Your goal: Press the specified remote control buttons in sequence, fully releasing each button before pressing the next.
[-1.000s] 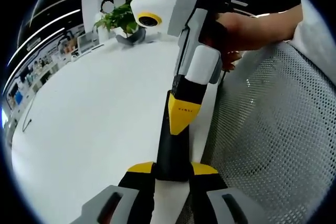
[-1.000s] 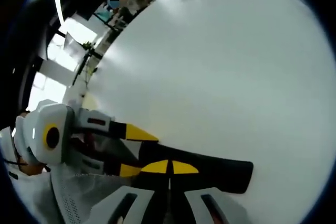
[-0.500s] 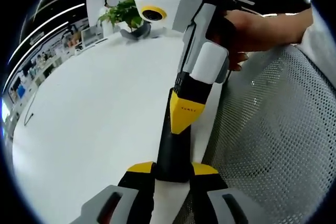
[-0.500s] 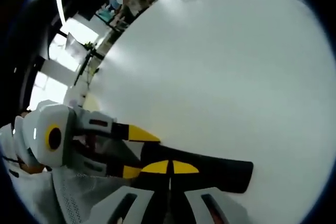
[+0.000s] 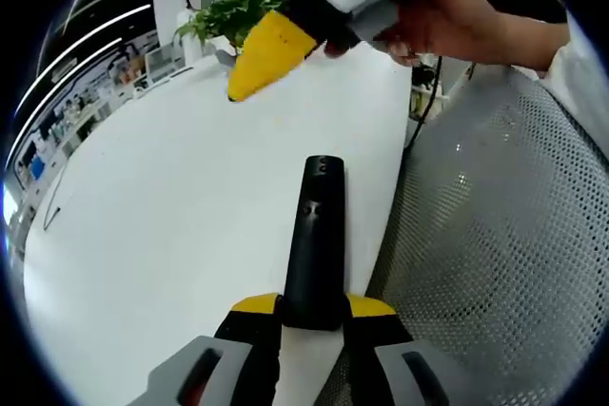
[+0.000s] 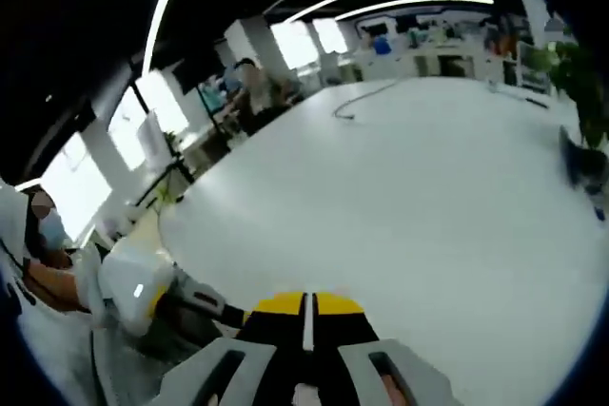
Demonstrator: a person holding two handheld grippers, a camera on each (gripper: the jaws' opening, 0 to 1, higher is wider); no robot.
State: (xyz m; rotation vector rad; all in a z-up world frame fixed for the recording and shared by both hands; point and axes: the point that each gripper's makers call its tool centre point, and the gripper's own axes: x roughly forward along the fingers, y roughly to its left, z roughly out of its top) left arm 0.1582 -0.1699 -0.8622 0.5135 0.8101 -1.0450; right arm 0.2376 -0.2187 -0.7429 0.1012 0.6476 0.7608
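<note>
The remote control (image 5: 316,235) is a slim black bar lying flat on the white table (image 5: 171,225), directly ahead of the left gripper (image 5: 312,308). Its near end is clamped between the yellow-tipped jaws of that gripper, and its far end points away along the jaw axis. Two small buttons can be made out near the far end; their markings are too small to read. The near end is hidden by the jaws.

In the left gripper view, the right gripper (image 5: 271,49) is seen above and beyond the remote, clear of it. Its yellow tips are pressed together into one wedge. It is held by a hand (image 5: 457,21), and its body is cut off at the upper edge. A potted plant (image 5: 233,16) stands on the table behind the wedge. A grey mesh surface (image 5: 495,254) lies to the right of the table edge.

In the right gripper view, the right gripper (image 6: 306,306) is seen with its jaws closed on nothing. The left gripper (image 6: 157,287) appears at lower left, blurred. A cable (image 6: 362,102) lies far off on the table.
</note>
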